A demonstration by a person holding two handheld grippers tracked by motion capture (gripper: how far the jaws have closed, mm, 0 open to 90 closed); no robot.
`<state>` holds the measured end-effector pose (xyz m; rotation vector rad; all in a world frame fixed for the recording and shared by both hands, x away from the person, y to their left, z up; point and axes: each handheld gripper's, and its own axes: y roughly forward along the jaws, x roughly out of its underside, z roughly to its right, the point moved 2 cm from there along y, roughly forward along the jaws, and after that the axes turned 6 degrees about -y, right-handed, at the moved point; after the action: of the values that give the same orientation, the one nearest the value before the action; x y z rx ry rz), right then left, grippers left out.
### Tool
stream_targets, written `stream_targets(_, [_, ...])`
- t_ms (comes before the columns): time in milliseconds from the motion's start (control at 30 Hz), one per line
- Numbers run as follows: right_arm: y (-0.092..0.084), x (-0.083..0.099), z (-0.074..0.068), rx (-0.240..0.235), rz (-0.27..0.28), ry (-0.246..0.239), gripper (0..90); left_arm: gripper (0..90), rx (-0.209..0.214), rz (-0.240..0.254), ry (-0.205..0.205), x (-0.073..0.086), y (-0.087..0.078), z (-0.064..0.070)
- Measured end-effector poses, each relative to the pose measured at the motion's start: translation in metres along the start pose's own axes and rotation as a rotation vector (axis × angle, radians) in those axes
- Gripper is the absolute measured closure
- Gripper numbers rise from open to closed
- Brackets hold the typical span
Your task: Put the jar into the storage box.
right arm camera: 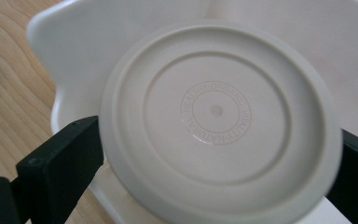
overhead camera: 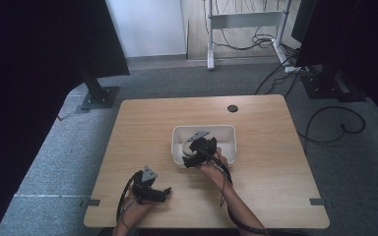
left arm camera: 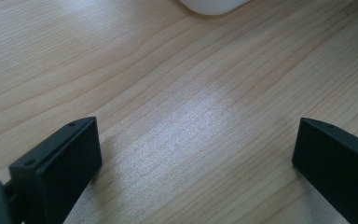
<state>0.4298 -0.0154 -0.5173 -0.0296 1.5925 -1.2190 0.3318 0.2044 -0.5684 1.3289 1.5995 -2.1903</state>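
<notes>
Lid (right arm camera: 219, 123) — a round, off-white disc with embossed lettering at its centre — sits between the jaws of the right tool (overhead camera: 197, 150), which is clenched on its rim at 9 and 3 o'clock. It is held on edge over the near-left corner of the white tub (overhead camera: 229, 132), at the counter (overhead camera: 270, 177) centre. The flat face points back at the tool's camera; the lid has no long axis. The left tool (overhead camera: 152, 191) rests released on bare wood at 7 o'clock from the tub — well apart. Hidden: the lid's far face, the tub floor beneath it.
</notes>
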Motion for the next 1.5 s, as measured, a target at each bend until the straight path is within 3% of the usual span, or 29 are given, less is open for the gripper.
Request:
stream_targets(700, [-0.027,0.007,0.000,-0.013,0.047,-0.040,3.5,0.9,0.001,0.000,0.000,0.000,0.000,0.000])
stream_targets(1500, [-0.052,0.031,0.007,-0.019,0.071,-0.023,3.6,0.9,0.000,0.000,0.000,0.000,0.000,0.000])
